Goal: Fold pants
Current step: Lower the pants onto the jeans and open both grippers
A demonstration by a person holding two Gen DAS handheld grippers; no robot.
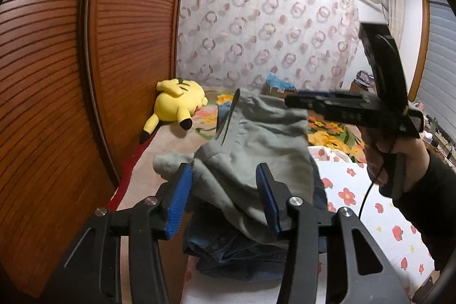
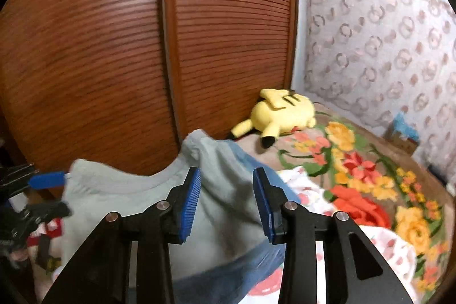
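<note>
While both sets of blue pads stand apart with nothing pinched between them, the left gripper [image 1: 225,198] and the right gripper [image 2: 226,200] each hover over the clothing on the bed. Seen from the left wrist, the grey-green pants [image 1: 256,144] lie in a rumpled heap just beyond the spread fingers, draped on top of a folded pile of blue denim [image 1: 228,252] that sits nearest the camera. That pile rests on a white sheet printed with strawberries and flowers [image 1: 379,207]. From the same view the right gripper [image 1: 316,101] appears across the pants, held in the person's right hand [image 1: 396,161], black-sleeved, its tips at the far upper edge of the grey fabric; whether they touch the cloth cannot be told through the blur. From the right wrist, the pants [image 2: 136,198] fill the space under and left of the open fingers, with the left gripper's blue pad [image 2: 48,180] at their left edge. Farther off spreads a floral blanket [image 2: 370,175], then a yellow Pikachu plush [image 2: 285,110] lying against the slatted wooden wardrobe doors [image 2: 114,47]. A ring-patterned curtain [image 1: 265,27] hangs behind the bed.
</note>
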